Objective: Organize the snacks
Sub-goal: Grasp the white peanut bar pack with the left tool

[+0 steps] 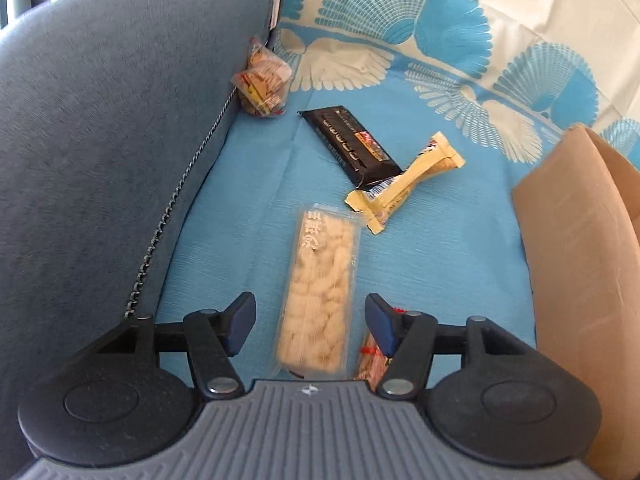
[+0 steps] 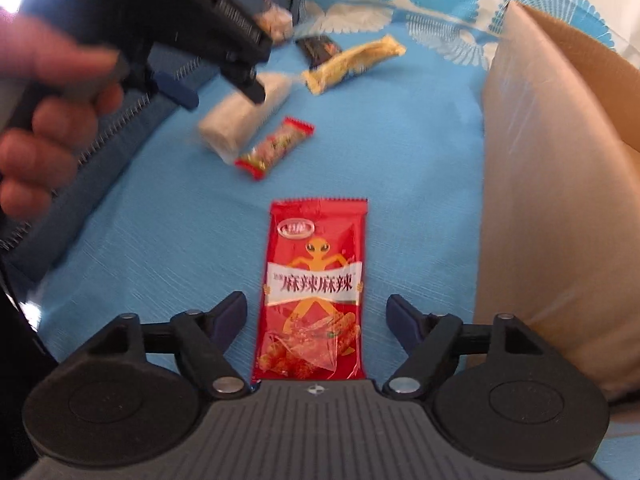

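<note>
The right tool (image 2: 316,316) stands open and empty, straddling the red packet (image 2: 314,292) on the sofa, its long axis running straight ahead between the jaws. The left tool (image 1: 310,320), open too, straddles the pale packet (image 1: 320,296) likewise.

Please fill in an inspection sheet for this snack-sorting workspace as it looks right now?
Surface: blue patterned cloth over a sofa seat.
Job's things: pale puffed-snack pack, black bar, yellow bar, small red candy, red spicy-snack packet, clear cracker bag; cardboard box at the right.
Clutter: nothing seen.
Grippers: left gripper open around the pale pack, pads apart from it; right gripper open around the red packet.
Cables: nothing seen.
Surroundings: blue sofa cushion.
</note>
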A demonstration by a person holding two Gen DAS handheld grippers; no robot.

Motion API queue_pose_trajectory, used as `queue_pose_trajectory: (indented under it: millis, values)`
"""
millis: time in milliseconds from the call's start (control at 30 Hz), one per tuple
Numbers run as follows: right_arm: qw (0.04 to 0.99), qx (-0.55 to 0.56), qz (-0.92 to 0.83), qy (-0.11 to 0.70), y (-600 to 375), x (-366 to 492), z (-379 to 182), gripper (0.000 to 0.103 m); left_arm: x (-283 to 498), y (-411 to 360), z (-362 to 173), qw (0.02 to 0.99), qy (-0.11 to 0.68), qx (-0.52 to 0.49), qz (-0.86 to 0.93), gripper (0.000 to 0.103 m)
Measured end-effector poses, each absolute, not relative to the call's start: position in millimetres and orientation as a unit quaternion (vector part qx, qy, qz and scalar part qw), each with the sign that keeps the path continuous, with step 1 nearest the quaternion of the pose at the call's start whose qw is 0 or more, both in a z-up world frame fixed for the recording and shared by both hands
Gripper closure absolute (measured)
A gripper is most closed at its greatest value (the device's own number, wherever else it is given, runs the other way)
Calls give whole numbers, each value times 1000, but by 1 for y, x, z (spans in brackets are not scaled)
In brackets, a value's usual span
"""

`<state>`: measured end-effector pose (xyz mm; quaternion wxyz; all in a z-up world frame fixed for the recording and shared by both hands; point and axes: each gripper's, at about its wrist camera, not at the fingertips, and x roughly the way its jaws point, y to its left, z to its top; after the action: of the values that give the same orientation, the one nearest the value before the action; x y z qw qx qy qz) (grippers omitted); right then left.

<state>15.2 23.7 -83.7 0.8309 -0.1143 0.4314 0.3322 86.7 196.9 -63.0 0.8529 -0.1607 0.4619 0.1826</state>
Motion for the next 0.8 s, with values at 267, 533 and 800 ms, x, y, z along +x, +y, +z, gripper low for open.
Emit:
queue_pose_trajectory:
  millis: [267,533,800]
  values:
    - [835,-142,347,403,30,11,-81,53,104,190,-80,840,491,-134,187,39]
    - [844,-135,344,390,26,10,-73,55,92,190,-74,843,490,-118,186,63]
    - [843,-136,341,393,30,7,-72,54,55,194,-59,832,491,-190,175,63]
